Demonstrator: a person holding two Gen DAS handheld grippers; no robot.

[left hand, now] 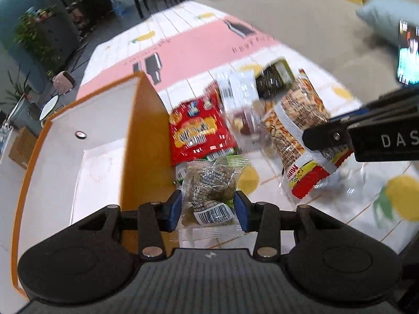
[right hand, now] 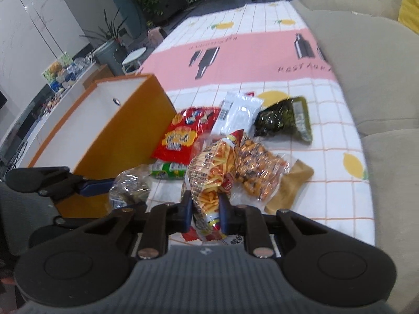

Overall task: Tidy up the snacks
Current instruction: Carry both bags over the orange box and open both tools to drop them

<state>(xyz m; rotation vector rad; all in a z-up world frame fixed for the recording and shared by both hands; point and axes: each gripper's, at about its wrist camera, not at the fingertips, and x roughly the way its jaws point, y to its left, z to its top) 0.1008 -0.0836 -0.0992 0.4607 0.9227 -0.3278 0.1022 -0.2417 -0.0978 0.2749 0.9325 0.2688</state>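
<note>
My left gripper [left hand: 208, 210] is shut on a clear packet of dark green snacks [left hand: 210, 185], held just right of the orange box [left hand: 141, 141] with a white inside. My right gripper [right hand: 205, 209] is shut on a clear bag of orange snack sticks [right hand: 212, 172]; it shows in the left wrist view [left hand: 296, 130] coming in from the right. The left gripper [right hand: 86, 185] and its packet [right hand: 128, 185] also show in the right wrist view. A red packet [right hand: 180, 136], a white packet [right hand: 238, 110] and a dark seaweed packet [right hand: 282, 117] lie on the table.
The table wears a white checked cloth with lemons and a pink band [right hand: 248, 57]. A beige sofa [right hand: 366, 52] runs along the right edge. A green packet [right hand: 170, 170] and a brown packet [right hand: 290, 183] lie by the pile. Plants and a stool stand at far left.
</note>
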